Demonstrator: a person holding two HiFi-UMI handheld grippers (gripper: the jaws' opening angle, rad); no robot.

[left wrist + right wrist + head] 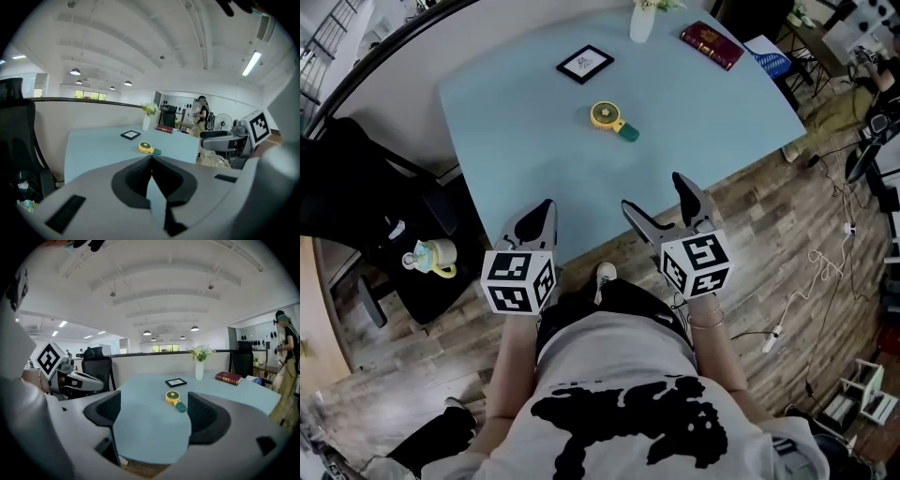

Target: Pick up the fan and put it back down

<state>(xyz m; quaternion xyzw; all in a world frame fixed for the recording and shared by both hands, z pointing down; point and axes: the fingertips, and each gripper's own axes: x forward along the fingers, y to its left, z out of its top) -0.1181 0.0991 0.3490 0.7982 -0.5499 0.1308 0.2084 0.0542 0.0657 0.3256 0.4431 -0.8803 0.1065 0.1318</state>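
Left gripper [546,206] clenched on nothing, right gripper [653,192] spread and empty, both at near edge of table [506,131]. Handheld fan [611,118] lies on it well ahead, untouched. Pick-up not begun; next: reach forward, straddle its handle.

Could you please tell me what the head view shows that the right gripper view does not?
Only the head view: the wearer's patterned shirt, a white cable on the floor, and a small teal-and-yellow item on a black chair. Only the right gripper view: ceiling lights and another person standing at far right. Both: the yellow fan lying untouched on the light blue table, with the framed picture, red book and white vase beyond it, and the right gripper open.
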